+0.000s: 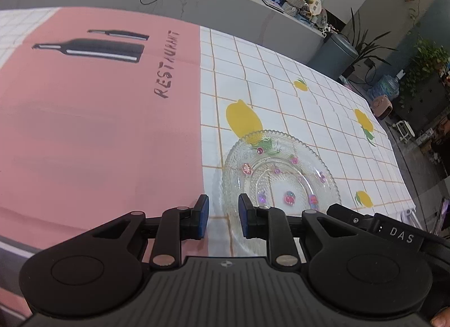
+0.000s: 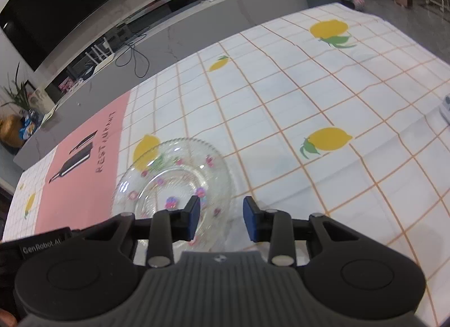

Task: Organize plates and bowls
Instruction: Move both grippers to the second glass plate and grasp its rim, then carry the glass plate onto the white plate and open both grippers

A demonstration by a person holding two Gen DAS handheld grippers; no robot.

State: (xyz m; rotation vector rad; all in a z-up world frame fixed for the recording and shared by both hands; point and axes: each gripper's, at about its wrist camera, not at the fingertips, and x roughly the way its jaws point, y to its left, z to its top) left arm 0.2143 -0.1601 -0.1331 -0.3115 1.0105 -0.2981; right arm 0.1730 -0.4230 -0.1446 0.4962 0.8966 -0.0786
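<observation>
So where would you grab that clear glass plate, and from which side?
Probably by its rim. The glass plate lies flat on the tablecloth, so only the thin, beaded, slightly raised edge offers something to pinch. Coming in low from the near side looks easiest, since both the left tool and right tool already sit open there.

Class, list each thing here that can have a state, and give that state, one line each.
Clear glass plate with pink flower dots: upright on the lemon-print tablecloth, empty, ungripped.
Left gripper: open, empty, plate rim between its jaws.
Right gripper: open, empty, beside the plate.
</observation>
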